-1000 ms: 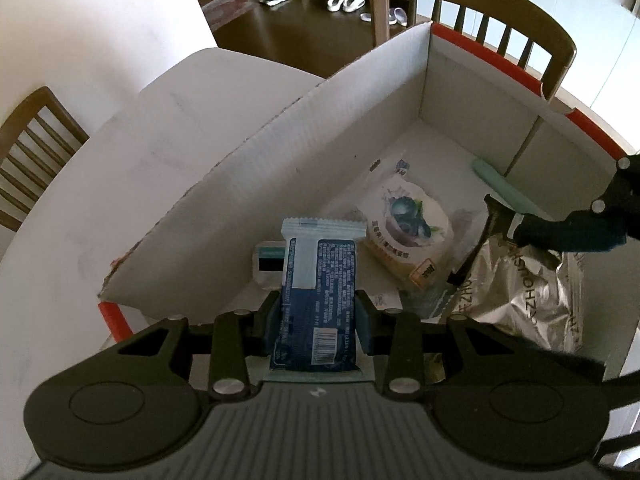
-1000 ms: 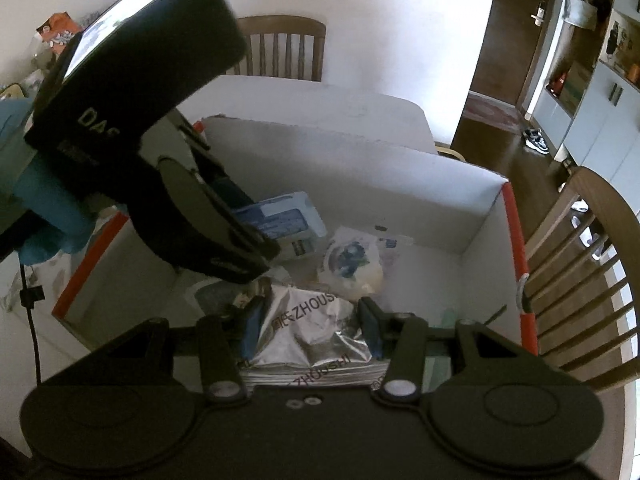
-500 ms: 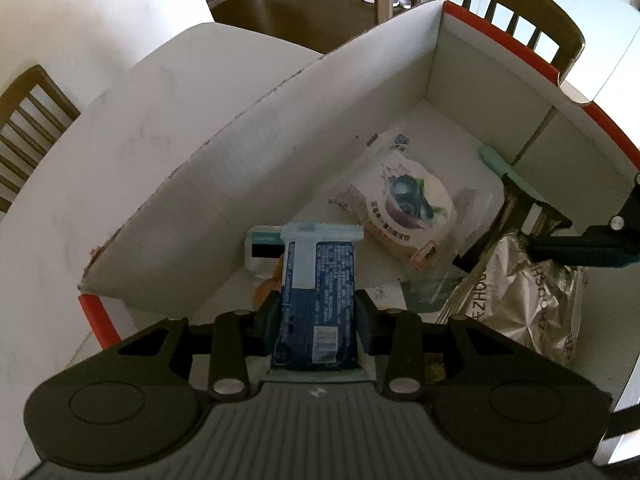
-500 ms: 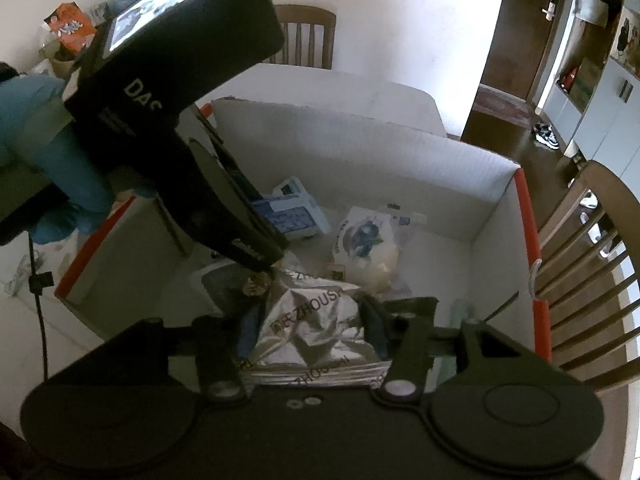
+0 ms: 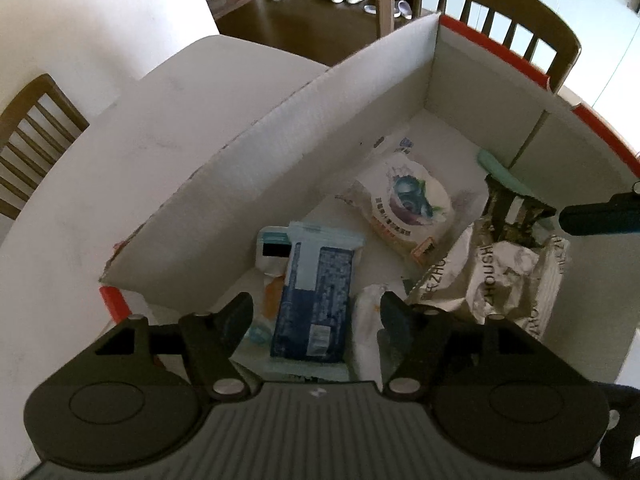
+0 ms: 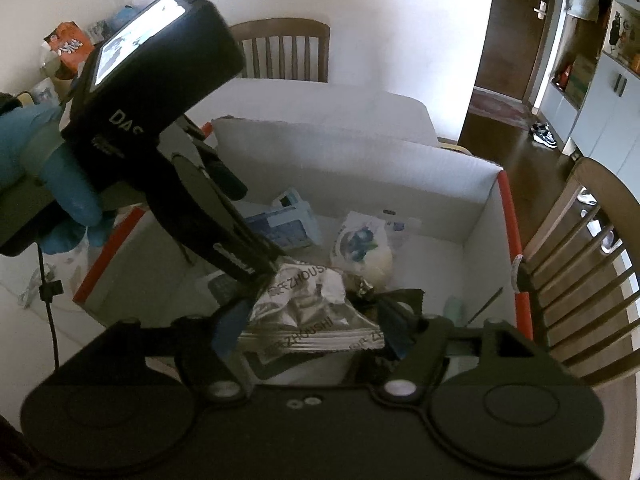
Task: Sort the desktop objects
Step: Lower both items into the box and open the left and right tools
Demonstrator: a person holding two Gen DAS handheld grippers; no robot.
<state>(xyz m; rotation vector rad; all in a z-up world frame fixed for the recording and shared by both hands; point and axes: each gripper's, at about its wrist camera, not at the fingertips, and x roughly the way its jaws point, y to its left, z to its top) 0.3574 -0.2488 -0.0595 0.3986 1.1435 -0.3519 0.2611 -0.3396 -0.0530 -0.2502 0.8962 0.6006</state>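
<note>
A white cardboard box [image 5: 248, 184] with red edges holds several snack packs. My left gripper [image 5: 316, 312] is open above a blue packet [image 5: 314, 292] that lies on the box floor. My right gripper [image 6: 312, 326] is open around a silver foil bag [image 6: 308, 312], which rests in the box; the bag also shows in the left wrist view [image 5: 496, 276]. A white blueberry pouch [image 5: 408, 204] lies in the middle of the box; it also shows in the right wrist view [image 6: 362, 246]. The left gripper's body [image 6: 160, 120] shows in the right wrist view.
The box stands on a white table [image 5: 100, 168]. Wooden chairs stand beyond the box [image 5: 480, 8] and at the left [image 5: 28, 128]. A chair [image 6: 580, 260] is close at the right of the box. A mint-green item [image 5: 500, 172] lies by the box's far wall.
Both grippers have opened. The blue packet has dropped from the left jaws onto the box floor, and the foil bag has settled between the right jaws.
</note>
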